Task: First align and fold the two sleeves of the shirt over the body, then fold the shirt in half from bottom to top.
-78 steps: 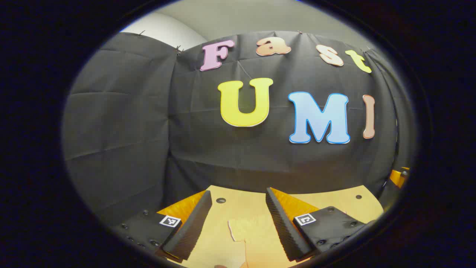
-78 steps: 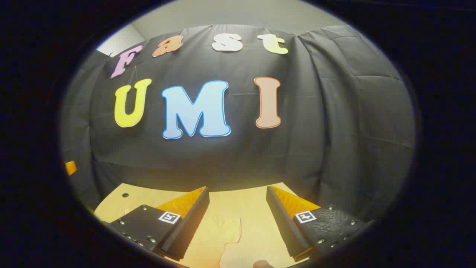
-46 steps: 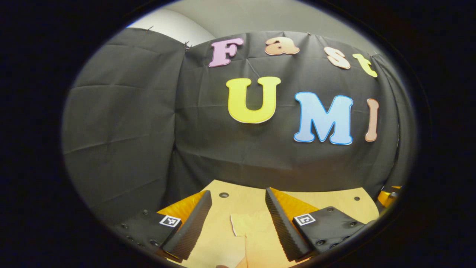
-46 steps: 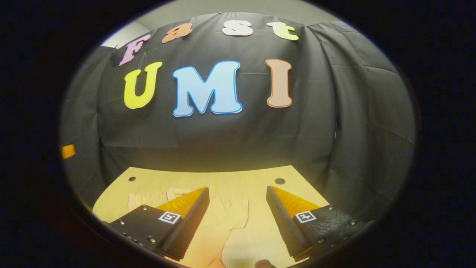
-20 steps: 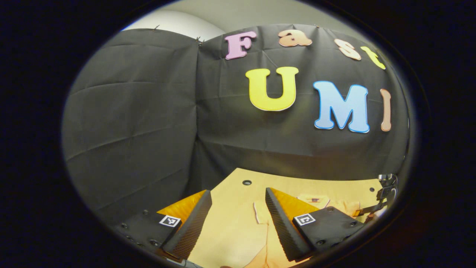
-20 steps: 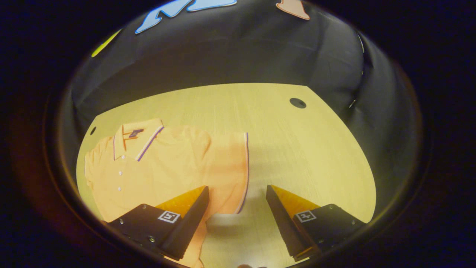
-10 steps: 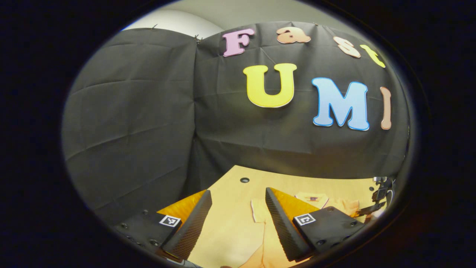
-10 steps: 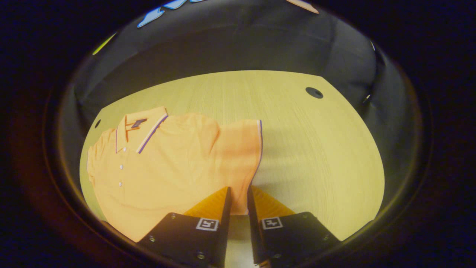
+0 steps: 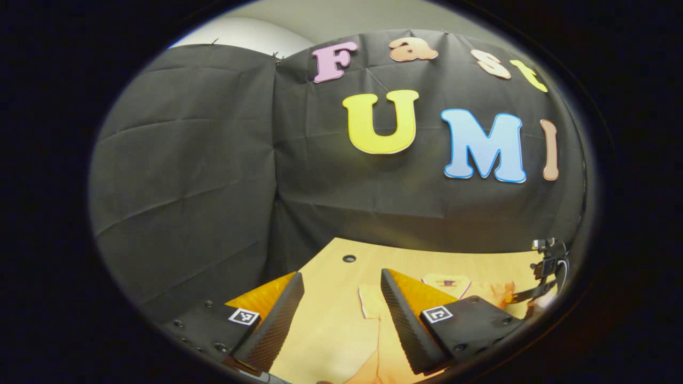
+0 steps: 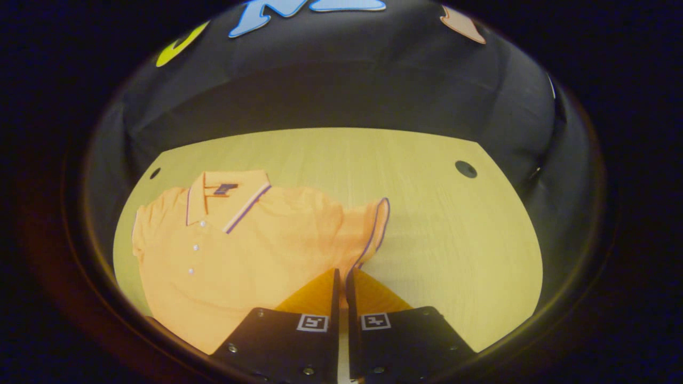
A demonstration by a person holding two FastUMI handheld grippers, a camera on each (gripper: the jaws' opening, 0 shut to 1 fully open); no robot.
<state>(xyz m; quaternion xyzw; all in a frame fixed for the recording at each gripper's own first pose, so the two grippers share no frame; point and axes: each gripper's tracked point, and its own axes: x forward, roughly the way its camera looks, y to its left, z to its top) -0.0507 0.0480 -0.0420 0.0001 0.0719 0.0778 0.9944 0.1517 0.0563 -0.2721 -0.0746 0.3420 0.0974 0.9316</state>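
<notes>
An orange polo shirt [image 10: 251, 250] with a striped collar [image 10: 229, 198] lies face up on the wooden table [image 10: 437, 224]. My right gripper [image 10: 342, 271] is shut on the trimmed hem of one short sleeve [image 10: 373, 224], which rises off the table in a fold. My left gripper [image 9: 340, 274] hangs open above the table's other end, nothing between its fingers. Just beyond them lies the shirt's other sleeve [image 9: 369, 302], with the collar [image 9: 447, 282] farther right. The right gripper [image 9: 544, 274] also shows small at the far right of the left gripper view.
Black cloth walls close in the table on the far side and both ends. Round holes sit in the tabletop near its far corners [image 10: 466, 169] [image 10: 155, 173] [image 9: 349, 258]. Bare wood stretches to the right of the held sleeve.
My right gripper tipped down toward the table, closed on the sleeve hem, and has lifted it. My left gripper stayed open and only shifted slightly.
</notes>
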